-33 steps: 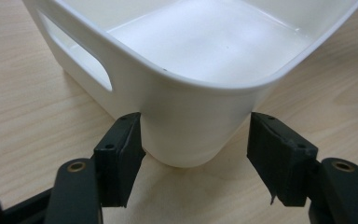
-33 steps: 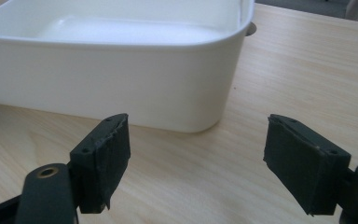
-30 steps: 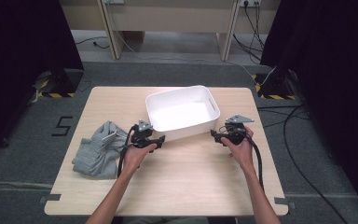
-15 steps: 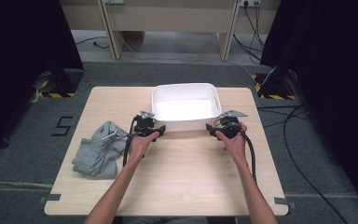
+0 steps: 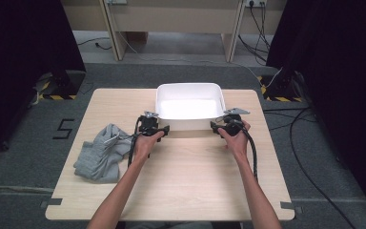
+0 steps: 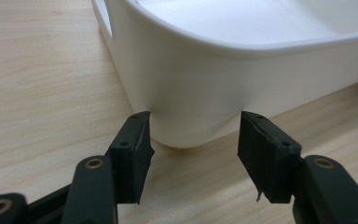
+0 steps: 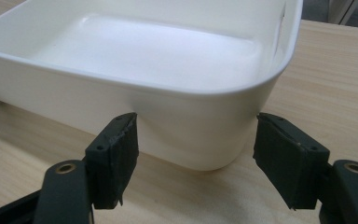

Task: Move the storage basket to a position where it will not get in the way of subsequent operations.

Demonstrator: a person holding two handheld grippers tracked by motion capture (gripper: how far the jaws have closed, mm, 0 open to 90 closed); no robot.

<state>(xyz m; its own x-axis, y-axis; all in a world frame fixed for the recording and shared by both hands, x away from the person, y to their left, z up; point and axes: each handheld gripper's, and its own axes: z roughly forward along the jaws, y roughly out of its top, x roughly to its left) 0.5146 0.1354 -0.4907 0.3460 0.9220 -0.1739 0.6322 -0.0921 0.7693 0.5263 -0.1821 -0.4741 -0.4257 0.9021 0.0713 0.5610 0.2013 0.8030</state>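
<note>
We have slid the white tub (image 5: 190, 106) so it now sits straight, square to the counter (image 5: 181, 186). It stands right in front of both our tools. Our left hand-held gripper (image 5: 158, 130) has one near corner of the tub between its jaws, and our right hand-held gripper (image 5: 218, 127) has the other. Both pairs of jaws have just been closing, but they are still apart and not pressing on the tub. The grey cloth (image 5: 100, 151) lies off to the left gripper's side. We think the tub is now ready.

Smooth glossy white plastic tub (image 5: 190, 95), matt pale wood-grain table (image 5: 190, 181), soft grey cloth (image 5: 100, 152)
</note>
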